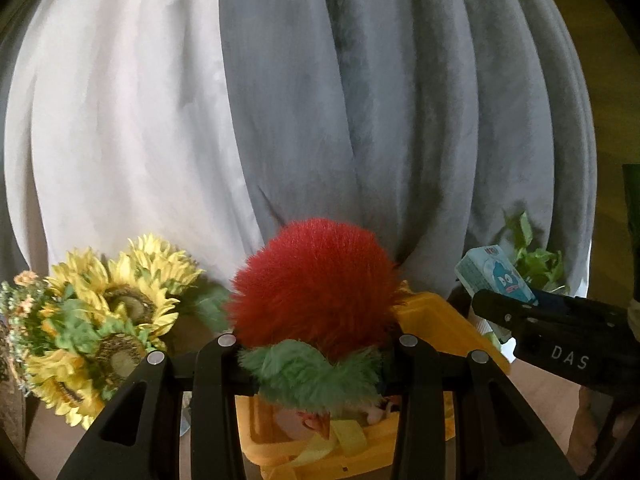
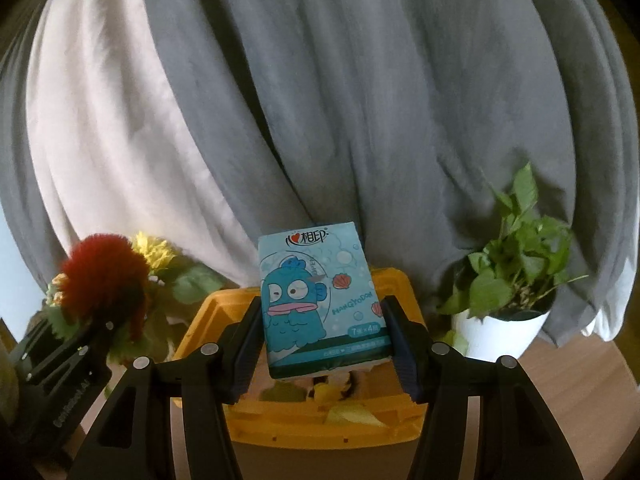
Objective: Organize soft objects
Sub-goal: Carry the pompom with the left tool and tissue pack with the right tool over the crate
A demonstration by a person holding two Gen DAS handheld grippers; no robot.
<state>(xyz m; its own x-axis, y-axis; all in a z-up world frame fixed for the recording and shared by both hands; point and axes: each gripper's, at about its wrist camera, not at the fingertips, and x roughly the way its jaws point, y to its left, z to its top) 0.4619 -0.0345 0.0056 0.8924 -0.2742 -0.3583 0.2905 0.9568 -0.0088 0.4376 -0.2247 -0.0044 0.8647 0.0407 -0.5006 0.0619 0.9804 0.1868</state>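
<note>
Left gripper (image 1: 316,344) is squeezed on red fluffy toy (image 1: 316,280), held above yellow bin (image 1: 436,320) | right gripper (image 2: 320,344) is squeezed on blue tissue pack (image 2: 320,300), held above yellow bin

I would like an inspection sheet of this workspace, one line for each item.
Surface: wooden table, only partly visible.
Job's things: red and green plush toy and blue tissue pack, both held above the yellow bin, which already holds some items.
Clutter: sunflowers; potted plant in a white pot.
Grippers: left tongs shut on the plush toy; right tongs shut on the tissue pack.
Cables: nothing seen.
Surroundings: grey and white curtains behind.
</note>
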